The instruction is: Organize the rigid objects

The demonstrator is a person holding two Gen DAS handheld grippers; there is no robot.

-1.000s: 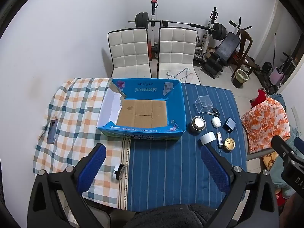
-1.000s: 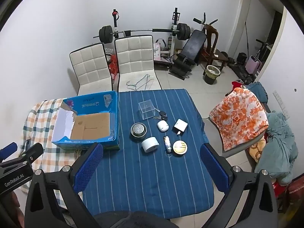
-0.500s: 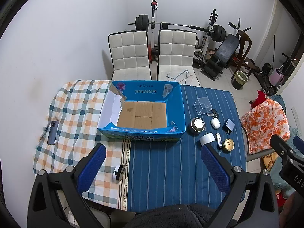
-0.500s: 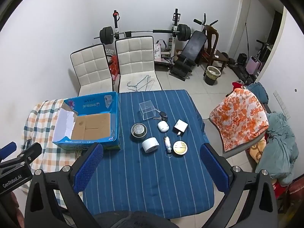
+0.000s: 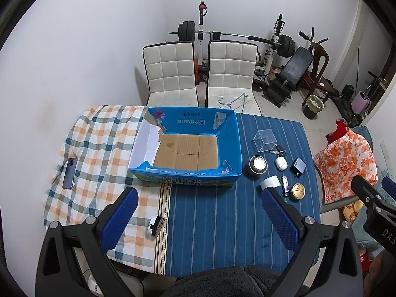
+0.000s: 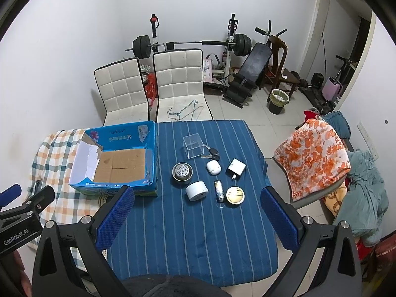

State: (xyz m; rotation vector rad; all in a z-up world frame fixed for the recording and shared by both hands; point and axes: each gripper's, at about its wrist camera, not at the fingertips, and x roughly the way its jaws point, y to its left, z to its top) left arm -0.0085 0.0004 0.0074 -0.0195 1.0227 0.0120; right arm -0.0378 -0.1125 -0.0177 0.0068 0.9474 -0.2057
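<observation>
An empty blue cardboard box point(image 5: 232, 148) point(image 6: 151, 153) stands on the table. Right of it lie a clear plastic cube point(image 6: 193, 145), keys point(image 6: 212, 154), a metal strainer cup point(image 6: 182, 172), a white round case point(image 6: 213, 167), a white charger point(image 6: 235, 167), a white tape roll point(image 6: 196, 190), a lighter point(image 6: 218, 191) and a gold round tin point(image 6: 235, 195). My left gripper point(image 5: 199, 219) and right gripper point(image 6: 196, 219) are both open and empty, held high above the table's near edge.
A small black-and-white roll point(image 5: 155, 225) and a phone point(image 5: 70, 169) lie on the checked cloth at the left. Two white chairs point(image 5: 195, 74) stand behind the table. A chair draped in orange floral cloth point(image 6: 314, 156) stands on the right. Gym gear fills the back.
Both grippers have lifted and drawn back slightly; the table objects sit a little lower in view. Nothing on the table moved.
</observation>
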